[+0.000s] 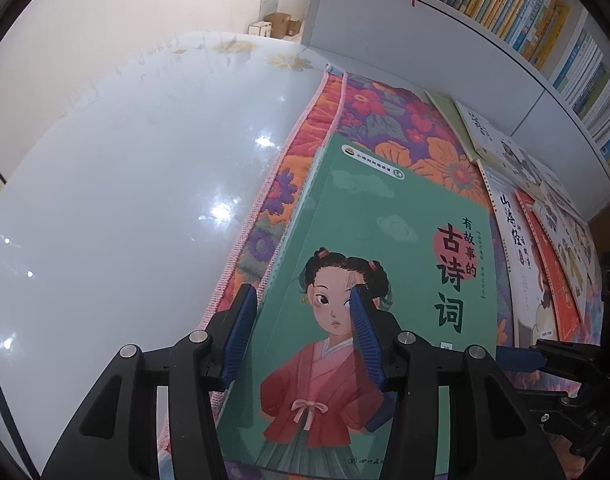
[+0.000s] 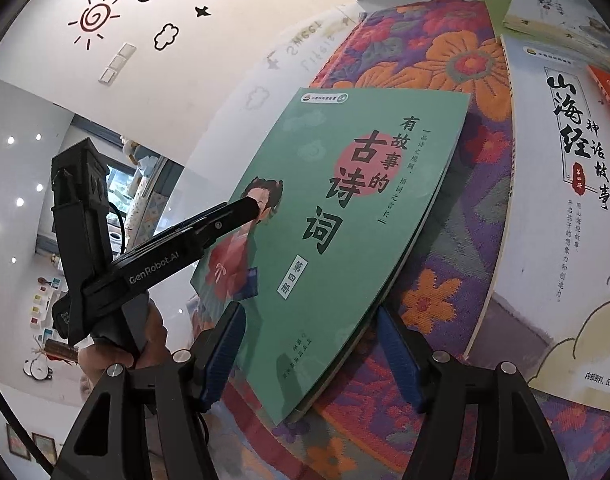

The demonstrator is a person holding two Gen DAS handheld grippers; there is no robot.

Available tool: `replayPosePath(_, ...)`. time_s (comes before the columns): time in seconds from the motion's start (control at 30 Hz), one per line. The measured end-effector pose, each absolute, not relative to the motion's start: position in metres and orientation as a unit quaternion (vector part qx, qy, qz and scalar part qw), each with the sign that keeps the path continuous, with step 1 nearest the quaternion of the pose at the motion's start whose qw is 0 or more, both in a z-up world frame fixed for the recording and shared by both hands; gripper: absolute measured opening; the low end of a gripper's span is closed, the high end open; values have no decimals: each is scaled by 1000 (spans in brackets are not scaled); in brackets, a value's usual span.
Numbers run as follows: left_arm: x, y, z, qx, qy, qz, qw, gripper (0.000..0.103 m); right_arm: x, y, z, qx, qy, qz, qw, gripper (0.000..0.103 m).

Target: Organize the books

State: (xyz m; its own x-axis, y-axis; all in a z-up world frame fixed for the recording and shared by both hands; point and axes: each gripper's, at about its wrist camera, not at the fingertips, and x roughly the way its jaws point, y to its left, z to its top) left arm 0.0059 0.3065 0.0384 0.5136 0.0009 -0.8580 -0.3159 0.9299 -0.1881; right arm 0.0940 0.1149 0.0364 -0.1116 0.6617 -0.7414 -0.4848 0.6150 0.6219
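Flowered rug (image 1: 389, 116) underneath; left gripper (image 1: 305, 320) clamps the green poetry book (image 1: 385, 248); right gripper (image 2: 309, 344) straddles its lower edge, grip unclear.

Both my wrist cameras look steeply down along their tools, close over the green book (image 1: 385, 248), which they share along with the flowered mat (image 2: 465, 60), from left and right.
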Motion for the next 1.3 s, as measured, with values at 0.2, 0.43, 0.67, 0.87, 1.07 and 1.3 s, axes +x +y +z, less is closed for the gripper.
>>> replayPosePath(0.2,-5,310,71,-185,438,98,874,45,98,98,55,51,578,427,694,66)
replayPosePath(0.43,22,264,122,-169,413,69,892,45,120,31,110,49,510,391,765,66)
replayPosePath(0.67,84,195,167,-191,359,1,914,45,156,-82,158,107,439,311,836,66)
replayPosePath(0.87,156,149,154,-171,325,-13,930,45,198,-145,161,184,407,278,850,46)
replayPosePath(1.07,227,154,73,-209,393,-33,895,45,248,-130,110,238,423,268,832,37)
replayPosePath(1.3,241,167,27,-228,427,-19,875,45,262,-94,43,199,443,244,839,37)
